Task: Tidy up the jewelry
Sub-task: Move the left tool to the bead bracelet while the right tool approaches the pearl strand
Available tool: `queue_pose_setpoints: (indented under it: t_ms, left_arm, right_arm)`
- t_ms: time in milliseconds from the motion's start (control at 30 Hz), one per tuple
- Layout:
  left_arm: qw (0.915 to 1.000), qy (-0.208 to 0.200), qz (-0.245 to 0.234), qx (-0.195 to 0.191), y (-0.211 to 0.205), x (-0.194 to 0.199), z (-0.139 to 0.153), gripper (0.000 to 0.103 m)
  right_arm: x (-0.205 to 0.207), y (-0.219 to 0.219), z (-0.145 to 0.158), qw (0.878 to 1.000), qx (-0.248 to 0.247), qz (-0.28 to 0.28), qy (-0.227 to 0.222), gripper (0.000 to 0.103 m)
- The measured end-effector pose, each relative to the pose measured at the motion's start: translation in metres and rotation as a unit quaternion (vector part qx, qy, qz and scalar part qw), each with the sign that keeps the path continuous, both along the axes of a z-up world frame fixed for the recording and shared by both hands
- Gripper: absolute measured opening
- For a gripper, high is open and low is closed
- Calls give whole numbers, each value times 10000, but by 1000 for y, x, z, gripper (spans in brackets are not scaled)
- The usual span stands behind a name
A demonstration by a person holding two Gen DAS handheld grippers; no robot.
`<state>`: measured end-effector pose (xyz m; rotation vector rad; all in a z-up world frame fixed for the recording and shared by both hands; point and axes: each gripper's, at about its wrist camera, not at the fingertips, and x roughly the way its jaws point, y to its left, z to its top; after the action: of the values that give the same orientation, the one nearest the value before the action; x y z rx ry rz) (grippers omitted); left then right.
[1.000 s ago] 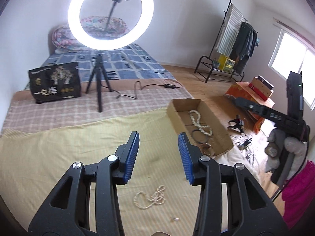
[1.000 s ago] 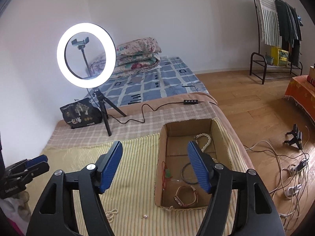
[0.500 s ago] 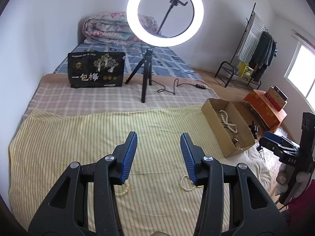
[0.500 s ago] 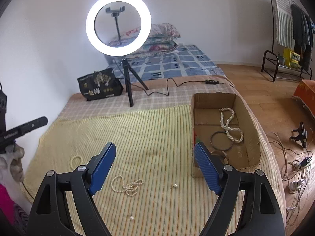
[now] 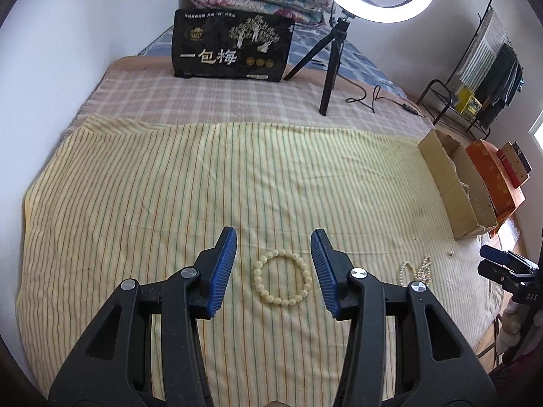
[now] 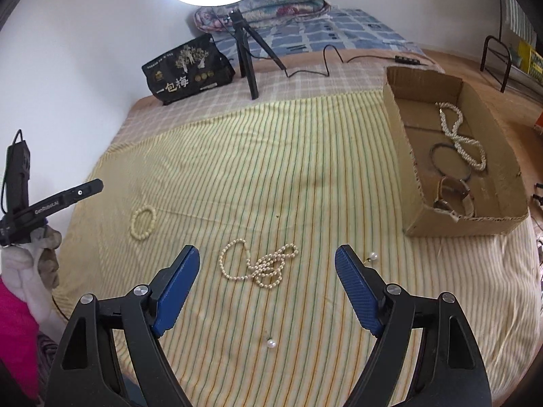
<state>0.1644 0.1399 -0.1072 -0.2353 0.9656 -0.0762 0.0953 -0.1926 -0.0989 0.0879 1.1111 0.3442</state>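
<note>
We have our left gripper point(image 5: 273, 254) hanging wide open and empty over the striped cloth point(image 5: 169, 186), and the bead bracelet point(image 5: 281, 277) lies flat straight ahead, centred between its fingers — a round loop with no long axis to mind. Our right gripper point(image 6: 266, 264), equally spread and empty, frames the tangled pearl necklace point(image 6: 259, 266), which stretches left to right across its gap; two loose pearls lie near. The cardboard box point(image 6: 404, 129) sits well off to the right. The black bag point(image 6: 186, 71) reads "一包梅" — the other gripper's arm reads "GenRobot.AI".
</note>
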Motion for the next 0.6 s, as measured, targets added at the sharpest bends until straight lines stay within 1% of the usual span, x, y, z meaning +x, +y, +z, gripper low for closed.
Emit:
queue_pose_setpoints:
  t_ms: [167, 333, 433, 500, 600]
  left_arm:
    - [9994, 307, 6, -179, 8, 5, -23, 46]
    - [9977, 535, 5, -417, 11, 8, -38, 46]
    - [9966, 642, -6, -516, 10, 13, -44, 46]
    - [9962, 712, 1, -506, 9, 16, -48, 40]
    - [9957, 801, 0, -468, 8, 21, -56, 39]
  right_arm:
    - [11, 3, -25, 9982, 180, -153, 544, 82]
    - [19, 4, -47, 9941, 281, -269, 1010, 82]
    - [21, 9, -57, 9931, 213, -232, 1133, 82]
    - [22, 13, -61, 9926, 182, -205, 1183, 82]
    - [26, 17, -66, 9916, 191, -168, 1267, 82]
